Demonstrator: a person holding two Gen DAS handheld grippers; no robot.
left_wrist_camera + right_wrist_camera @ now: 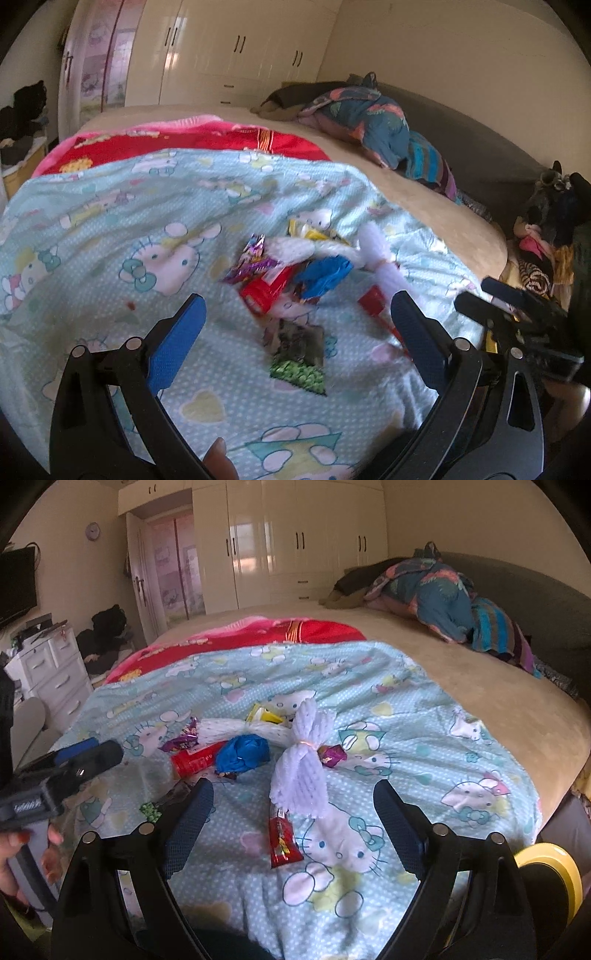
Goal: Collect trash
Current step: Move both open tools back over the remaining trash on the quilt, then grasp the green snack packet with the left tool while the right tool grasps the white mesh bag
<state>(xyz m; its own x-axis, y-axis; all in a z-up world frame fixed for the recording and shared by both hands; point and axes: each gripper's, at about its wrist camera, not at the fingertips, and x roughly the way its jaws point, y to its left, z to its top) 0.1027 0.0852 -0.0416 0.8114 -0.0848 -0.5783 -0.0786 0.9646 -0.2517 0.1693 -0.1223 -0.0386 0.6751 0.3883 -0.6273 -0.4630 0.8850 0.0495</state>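
A heap of trash lies on the pale blue cartoon-cat quilt [424,738]. It holds a white foam net [299,775], a long red wrapper [282,840], a crumpled blue bag [242,755], a red packet [195,760], a purple wrapper [183,738], a yellow wrapper [264,714] and a green wrapper [299,354]. My right gripper [293,784] hovers open just short of the foam net, which nothing grips. My left gripper [298,299] is open too, above the green wrapper and the red packet [266,291], with nothing held.
The quilt covers a wide bed [498,686], with a red blanket [258,635] behind it. Bundled clothes [443,602] lie by the headboard. White drawers [55,675] stand at the left, and a yellow-rimmed container [550,871] sits at the bed's right edge.
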